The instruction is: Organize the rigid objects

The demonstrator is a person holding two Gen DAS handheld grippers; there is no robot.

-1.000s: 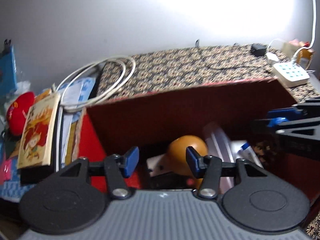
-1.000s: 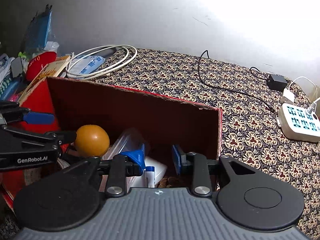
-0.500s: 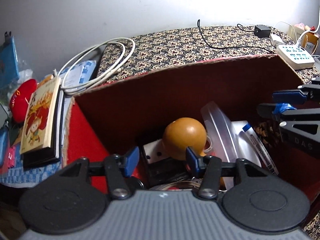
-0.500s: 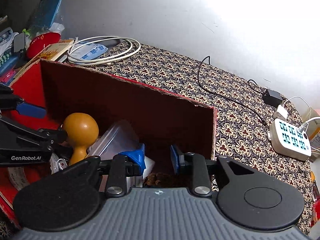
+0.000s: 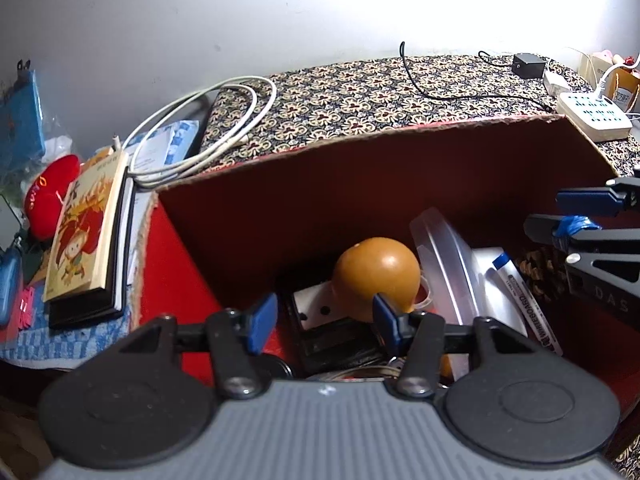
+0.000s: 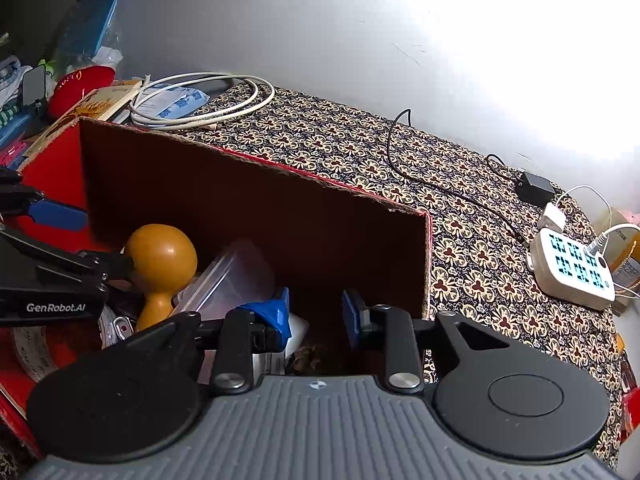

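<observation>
A patterned cloth [image 6: 472,216] covers the surface, and on it stands an open red cardboard box [image 5: 384,168], the landmark for all else. Behind the box's left corner a coiled white cable [image 5: 208,128] lies partly on the cloth, and left of the box a picture book [image 5: 86,236] rests on a darker stack. Behind the box's right corner sits a white power strip [image 6: 572,272], with a black adapter [image 6: 536,188] near it on the cloth.

Inside the box, a clear plastic container [image 5: 452,264] leans on edge near the middle. Just left of it stands an orange-brown wooden gourd-shaped object [image 5: 378,276], round end up; in the right wrist view its neck narrows downward. A whiteboard marker [image 5: 528,308] lies right of the container. A white piece with black dots [image 5: 314,310] lies left of the gourd.

The left gripper [image 5: 322,320] hovers over the box's near left part, jaws wide apart and holding nothing, the gourd just beyond its right finger. The right gripper [image 6: 316,316] hangs over the box's right part, jaws parted, empty.
</observation>
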